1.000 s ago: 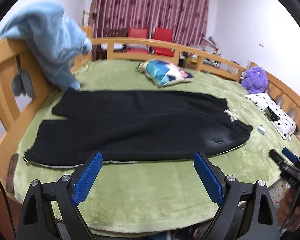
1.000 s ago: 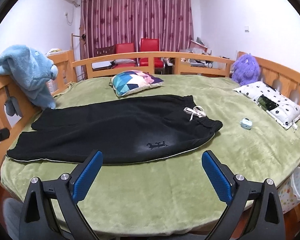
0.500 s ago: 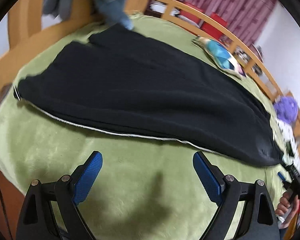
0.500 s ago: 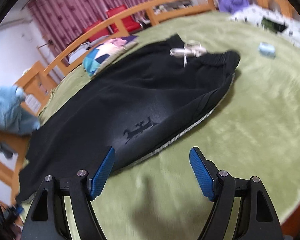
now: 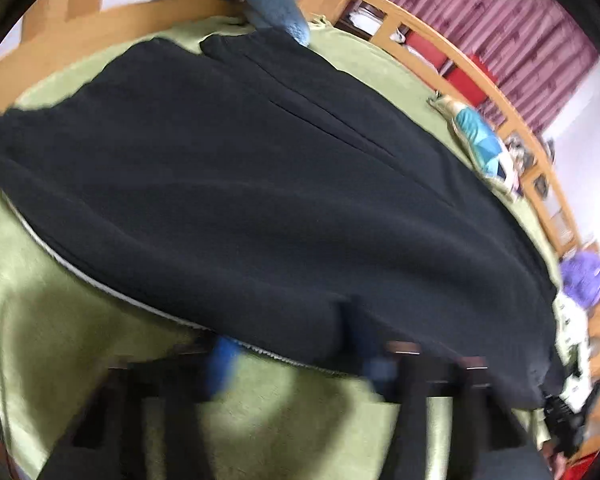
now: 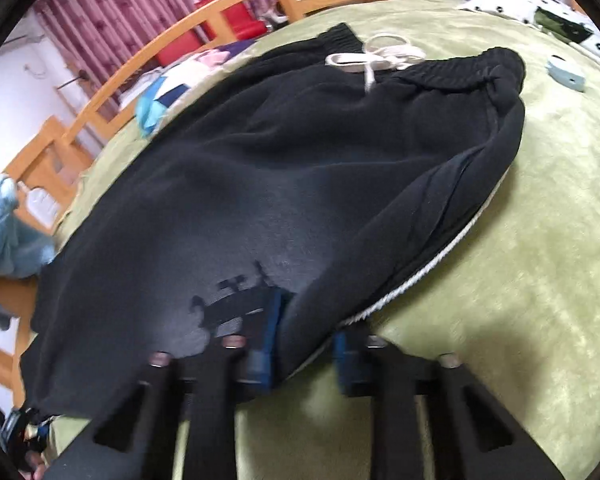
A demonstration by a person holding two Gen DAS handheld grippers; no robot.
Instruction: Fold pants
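Observation:
Black pants (image 5: 260, 184) lie flat across the green bed, waistband with a white drawstring (image 6: 374, 58) at the right. A white stripe runs along their near edge. My left gripper (image 5: 296, 354) sits at that near edge in the leg part, its blue pads closing around the fabric; the view is blurred. My right gripper (image 6: 306, 344) straddles the near edge close to the hip, by a small dark logo (image 6: 230, 294), pads narrowed around the cloth.
A green blanket (image 6: 520, 280) covers the bed, ringed by a wooden rail (image 5: 496, 108). A colourful pillow (image 5: 484, 148) lies beyond the pants. A blue garment (image 5: 276, 4) hangs on the rail. A small blue item (image 6: 564, 74) and a spotted cushion (image 6: 512, 4) lie right.
Both grippers have dropped from above the bed down to the pants' near edge and have narrowed from wide open to closing around the fabric.

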